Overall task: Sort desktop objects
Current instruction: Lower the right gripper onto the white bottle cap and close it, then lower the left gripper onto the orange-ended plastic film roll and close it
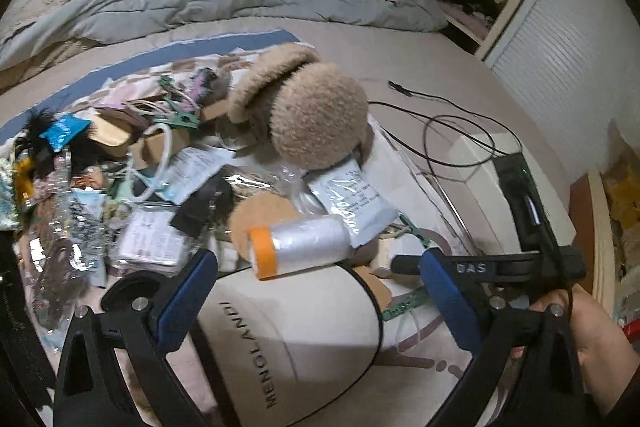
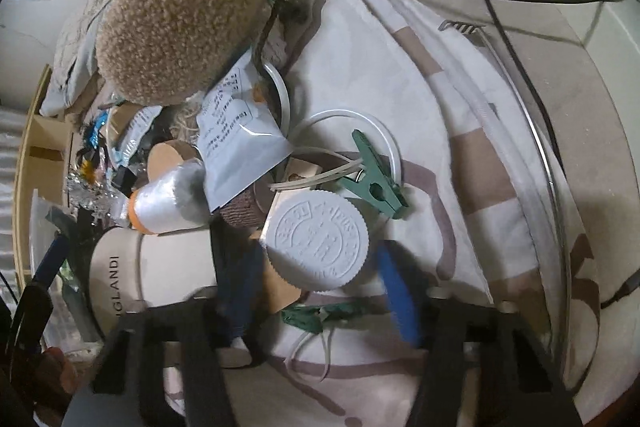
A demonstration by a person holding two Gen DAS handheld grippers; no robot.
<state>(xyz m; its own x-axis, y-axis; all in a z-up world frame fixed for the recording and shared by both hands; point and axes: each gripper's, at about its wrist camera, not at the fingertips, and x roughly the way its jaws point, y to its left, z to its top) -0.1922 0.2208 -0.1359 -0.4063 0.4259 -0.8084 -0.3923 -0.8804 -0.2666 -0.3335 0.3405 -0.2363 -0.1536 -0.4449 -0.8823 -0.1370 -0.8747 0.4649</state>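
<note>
Fingers of the left gripper (image 1: pixel 316 291) straddle the cream MENGLANDI tube (image 1: pixel 288 343) lying on the bed amid clutter, spread apart; centre them before closing, while the right gripper (image 2: pixel 320 291) brackets the white ribbed-cap bottle (image 2: pixel 318 241), unclosed.

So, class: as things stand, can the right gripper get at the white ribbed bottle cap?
Probably yes. The right gripper is open, its blue fingers flanking the white ribbed bottle cap, and nothing lies across it. The green clothespin sits just beyond.
</note>
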